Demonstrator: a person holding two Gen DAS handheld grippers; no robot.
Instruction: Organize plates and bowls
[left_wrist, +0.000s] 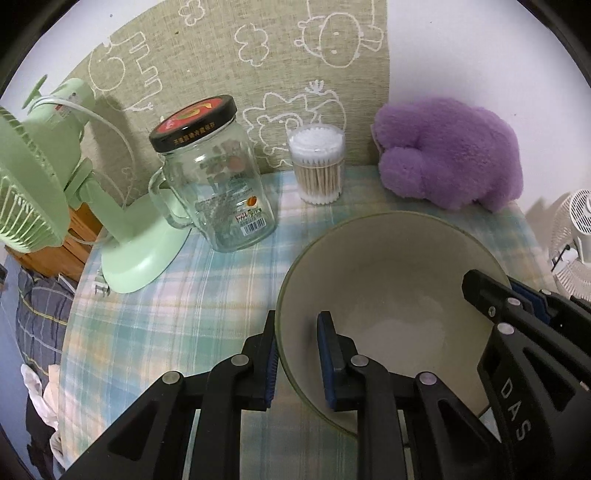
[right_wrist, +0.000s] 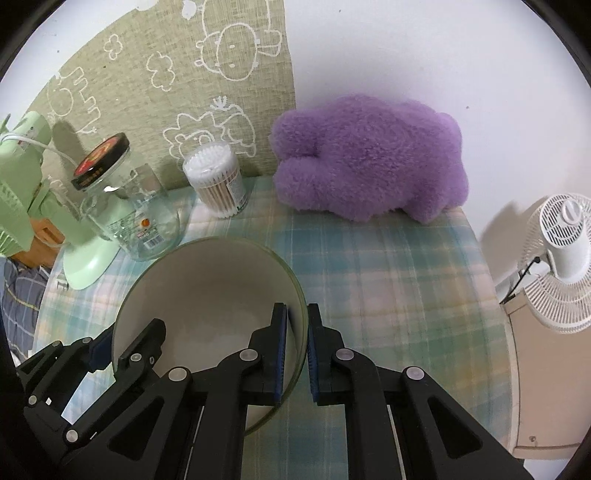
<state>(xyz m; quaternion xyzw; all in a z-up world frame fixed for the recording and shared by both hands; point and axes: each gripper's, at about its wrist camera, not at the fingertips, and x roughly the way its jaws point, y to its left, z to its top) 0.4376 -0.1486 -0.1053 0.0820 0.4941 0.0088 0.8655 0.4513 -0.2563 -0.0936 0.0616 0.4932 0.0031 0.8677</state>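
Observation:
One cream bowl (left_wrist: 388, 277) with a greenish rim sits on the plaid tablecloth (left_wrist: 207, 291). My left gripper (left_wrist: 299, 354) is shut on the bowl's left rim, one pad outside the wall and one inside. In the right wrist view my right gripper (right_wrist: 297, 350) is shut on the opposite rim of the same bowl (right_wrist: 207, 288), again with one finger on each side of the wall. Each view also shows the other gripper on the bowl's far rim: the right gripper (left_wrist: 498, 299) and the left gripper (right_wrist: 122, 347). No plates are in view.
A glass jar (left_wrist: 218, 184) with a black lid, a tub of cotton swabs (left_wrist: 319, 166) and a purple plush toy (left_wrist: 447, 151) stand along the back wall. A green desk fan (left_wrist: 92, 206) sits at the left. A white fan (right_wrist: 561, 258) stands off the table's right edge.

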